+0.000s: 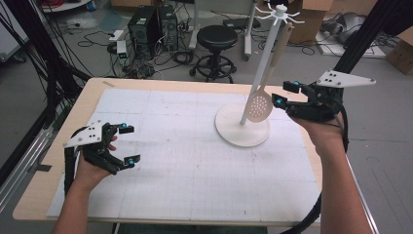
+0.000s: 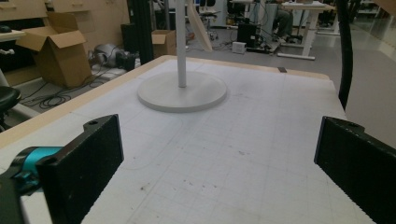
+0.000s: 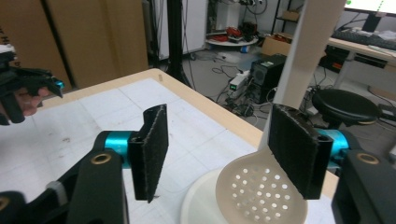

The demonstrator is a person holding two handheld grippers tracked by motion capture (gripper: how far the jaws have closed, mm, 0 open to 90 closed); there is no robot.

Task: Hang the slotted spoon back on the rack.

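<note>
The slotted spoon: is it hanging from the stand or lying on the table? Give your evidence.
Hanging. In the high view the slotted spoon dangles from a hook of the white stand, handle uppermost, its perforated bowl above the round base.

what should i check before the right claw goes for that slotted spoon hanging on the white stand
1. Right claw open: ok, jaws stand apart beside the spoon.
2. Beige perforated plastic skimmer spoon hanging from the white hook stand: ok, its bowl hangs just above the round base.
3. Spoon lined up between the jaws: not ok, in the right claw view the bowl sits beyond and below the jaws, off to one side.
4. Which hook holds the handle: cannot tell, the top is too small to read.
5. Left claw out of the way: ok, open over the white gridded mat, far from the stand.
</note>
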